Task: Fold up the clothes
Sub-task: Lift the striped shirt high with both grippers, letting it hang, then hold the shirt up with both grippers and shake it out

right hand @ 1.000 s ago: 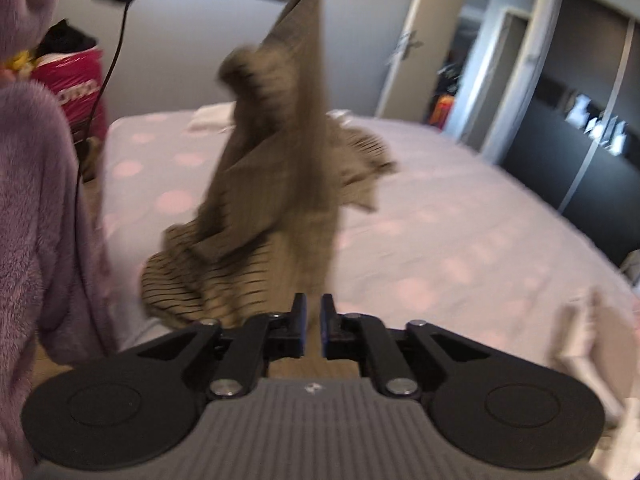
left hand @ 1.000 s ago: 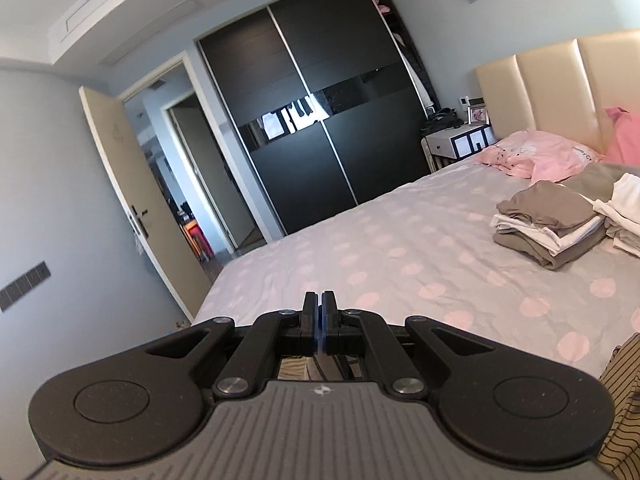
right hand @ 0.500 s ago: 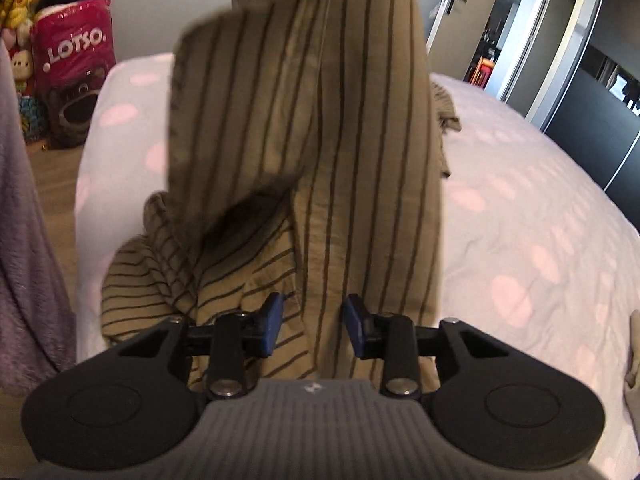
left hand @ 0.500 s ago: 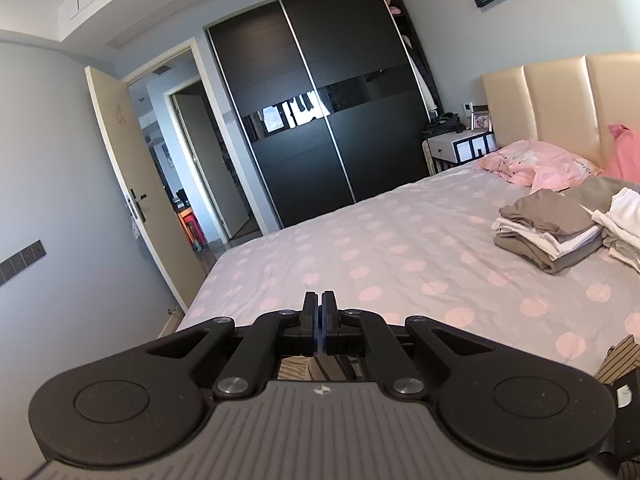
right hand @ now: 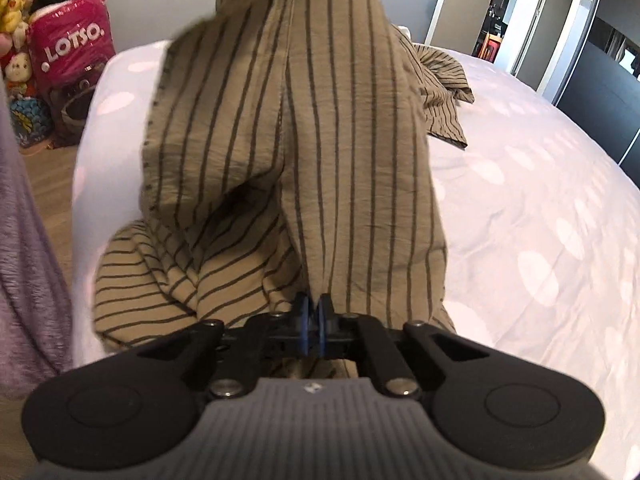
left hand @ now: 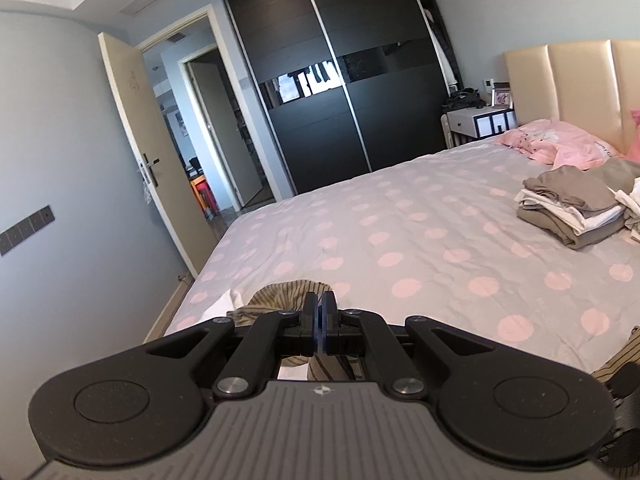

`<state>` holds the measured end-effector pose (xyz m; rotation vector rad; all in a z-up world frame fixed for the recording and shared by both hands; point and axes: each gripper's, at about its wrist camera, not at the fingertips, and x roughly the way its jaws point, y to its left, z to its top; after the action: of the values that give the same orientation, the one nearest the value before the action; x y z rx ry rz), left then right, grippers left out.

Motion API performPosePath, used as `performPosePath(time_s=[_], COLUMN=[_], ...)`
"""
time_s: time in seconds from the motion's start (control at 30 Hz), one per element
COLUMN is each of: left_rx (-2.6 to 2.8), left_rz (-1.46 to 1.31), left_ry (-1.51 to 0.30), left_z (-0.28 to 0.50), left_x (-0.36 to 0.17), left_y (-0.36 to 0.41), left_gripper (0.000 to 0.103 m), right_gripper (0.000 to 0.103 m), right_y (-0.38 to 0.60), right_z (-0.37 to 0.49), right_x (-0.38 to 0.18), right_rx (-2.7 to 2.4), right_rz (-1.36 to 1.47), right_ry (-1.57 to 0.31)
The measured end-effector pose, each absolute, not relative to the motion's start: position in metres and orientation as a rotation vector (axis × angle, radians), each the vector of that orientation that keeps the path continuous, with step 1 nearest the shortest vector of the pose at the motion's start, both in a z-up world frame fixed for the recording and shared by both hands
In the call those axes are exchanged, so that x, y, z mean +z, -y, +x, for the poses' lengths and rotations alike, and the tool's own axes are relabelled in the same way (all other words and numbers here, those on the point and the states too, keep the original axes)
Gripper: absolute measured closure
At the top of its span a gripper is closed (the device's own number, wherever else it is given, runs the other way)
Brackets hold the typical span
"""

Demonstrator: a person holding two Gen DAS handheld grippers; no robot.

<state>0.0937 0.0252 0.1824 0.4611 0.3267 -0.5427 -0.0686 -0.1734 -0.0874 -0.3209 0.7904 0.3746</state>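
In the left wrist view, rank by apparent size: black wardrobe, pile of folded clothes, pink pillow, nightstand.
1. black wardrobe
2. pile of folded clothes
3. pink pillow, about as big as the pile; unsure
4. nightstand

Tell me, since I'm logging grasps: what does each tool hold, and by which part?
Both hold the striped shirt. The right tool pinches a fold of its hanging lower part. The left tool is shut on cloth higher up; which part cannot be told.
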Motion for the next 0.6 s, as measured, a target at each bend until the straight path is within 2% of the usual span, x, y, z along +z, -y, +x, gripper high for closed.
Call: performPosePath(time_s=[0.33, 0.6], left_rx=[-0.524, -0.598], left_rz=[0.443, 0.418], left_ry=[-0.321, -0.113], left_z=[0.085, 0.017], left_x=[0.19, 0.241], left_y=[-0.023, -0.001], left_gripper=[0.103, 0.103], right_gripper=[0.102, 0.103], right_y=[0.242, 0.298], right_z=[-0.128, -0.191], right_x=[0.032, 0.155], right_rx=[0.171, -0.288], right_rz=[-0.421, -0.674], right_ry=[-0.571, -0.243])
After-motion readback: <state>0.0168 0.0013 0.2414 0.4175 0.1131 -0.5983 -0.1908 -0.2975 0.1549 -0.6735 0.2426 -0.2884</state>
